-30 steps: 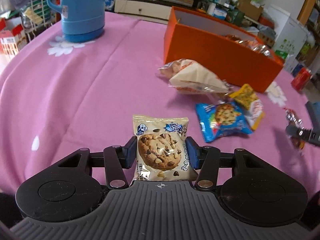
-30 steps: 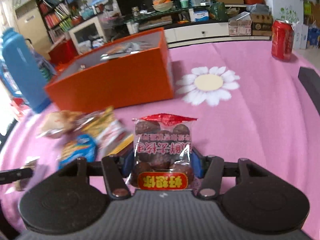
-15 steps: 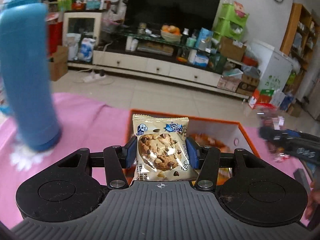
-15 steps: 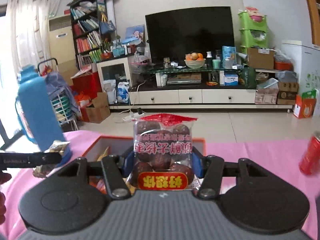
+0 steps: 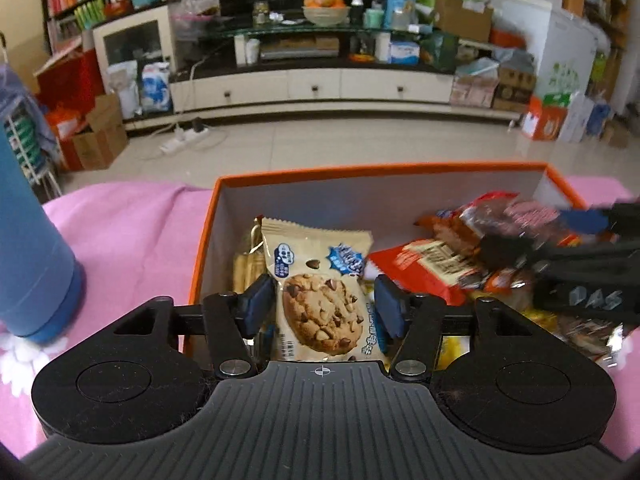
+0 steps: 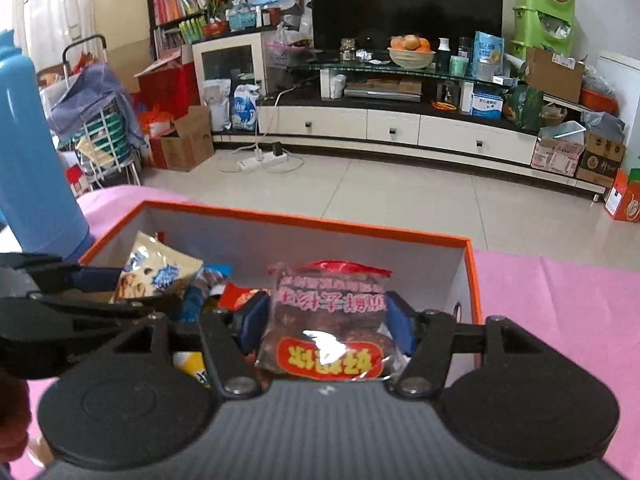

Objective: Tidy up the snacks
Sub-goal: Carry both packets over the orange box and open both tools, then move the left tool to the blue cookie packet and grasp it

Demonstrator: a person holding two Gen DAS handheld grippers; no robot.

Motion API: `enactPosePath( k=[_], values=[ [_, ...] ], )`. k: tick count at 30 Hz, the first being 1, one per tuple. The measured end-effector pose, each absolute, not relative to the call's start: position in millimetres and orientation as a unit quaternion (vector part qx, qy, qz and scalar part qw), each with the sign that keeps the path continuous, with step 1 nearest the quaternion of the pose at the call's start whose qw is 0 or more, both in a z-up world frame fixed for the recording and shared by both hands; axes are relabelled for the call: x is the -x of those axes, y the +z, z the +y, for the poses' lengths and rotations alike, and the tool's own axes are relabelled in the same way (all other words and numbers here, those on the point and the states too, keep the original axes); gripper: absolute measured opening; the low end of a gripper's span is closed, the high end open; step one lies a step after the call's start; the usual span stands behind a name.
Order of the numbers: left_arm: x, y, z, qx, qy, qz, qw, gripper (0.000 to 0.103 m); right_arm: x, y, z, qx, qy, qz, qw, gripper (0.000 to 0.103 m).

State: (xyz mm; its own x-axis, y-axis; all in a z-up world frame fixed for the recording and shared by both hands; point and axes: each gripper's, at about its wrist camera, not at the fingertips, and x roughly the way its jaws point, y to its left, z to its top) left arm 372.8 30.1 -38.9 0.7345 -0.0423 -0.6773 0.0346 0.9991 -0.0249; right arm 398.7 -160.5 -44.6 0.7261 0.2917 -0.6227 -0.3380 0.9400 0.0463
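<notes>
My left gripper (image 5: 322,312) is shut on a cream cookie packet (image 5: 320,300) and holds it over the left part of the orange box (image 5: 360,170). My right gripper (image 6: 326,322) is shut on a clear packet of dark dates (image 6: 328,320) with a red label and holds it over the right part of the same box (image 6: 470,280). Several snack packets (image 5: 432,264) lie inside the box. The right gripper shows blurred in the left wrist view (image 5: 580,268). The left gripper with its cookie packet (image 6: 156,272) shows in the right wrist view.
A tall blue thermos (image 5: 28,248) stands on the pink tablecloth (image 5: 132,232) left of the box; it also shows in the right wrist view (image 6: 28,152). Beyond the table's far edge are a tiled floor and a TV cabinet (image 6: 400,128).
Both grippers have risen from the table with their packets and moved over the orange box, then tipped down so that the box's inside now shows below each packet.
</notes>
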Motion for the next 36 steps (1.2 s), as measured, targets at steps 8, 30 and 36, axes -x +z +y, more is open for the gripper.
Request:
enactPosePath(
  k=[8,30,36],
  values=[
    [-287.5,41.9,57.5,0.038,-0.02,0.258,0.965,0.066,-335.6,14.0,-190.9,-0.009,0.167,0.227,0.959,0.096],
    [-149.0,-56.4,-1.4,0.048,-0.023,0.424,0.904,0.065,-164.6,-85.8,-285.1,-0.141,0.114,0.346,0.921,0.102],
    [-196.5,-70.7,-34.9,-0.07,-0.07,0.41,0.907,0.063,-171.6,-84.3,-294.7,-0.154,0.111,0.346,0.919,0.102]
  ],
)
